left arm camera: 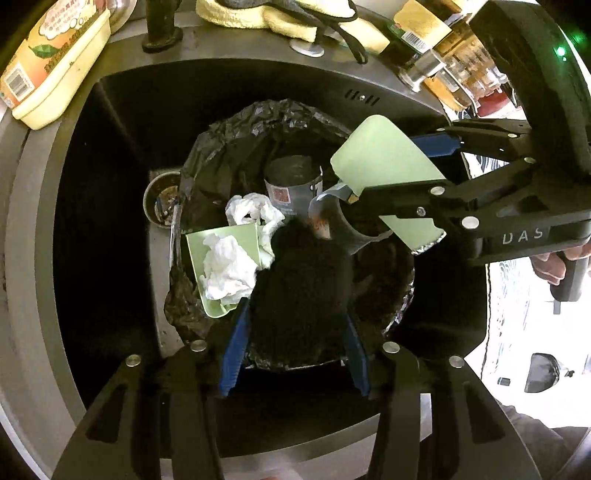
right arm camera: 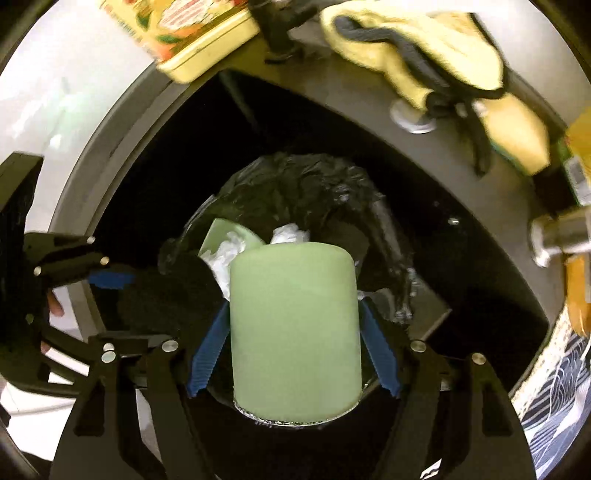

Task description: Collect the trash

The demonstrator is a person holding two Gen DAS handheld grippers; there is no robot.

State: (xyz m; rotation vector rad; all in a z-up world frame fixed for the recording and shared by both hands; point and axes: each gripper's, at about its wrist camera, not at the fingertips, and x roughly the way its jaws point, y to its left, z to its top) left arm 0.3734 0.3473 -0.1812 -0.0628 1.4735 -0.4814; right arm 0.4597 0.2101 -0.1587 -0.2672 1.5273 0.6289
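Note:
A bin lined with a black bag stands in the dark sink. In it lie a pale green wrapper with crumpled white tissue, a grey can and another can. My left gripper is shut on a dark fuzzy lump over the bin. My right gripper is shut on a pale green foil-lined pouch above the bin; it also shows in the left wrist view. The left gripper appears at the left of the right wrist view.
The sink's grey rim surrounds the bin, with a drain at left. A yellow carton, a black tap base, a yellow cloth and several bottles stand behind the sink.

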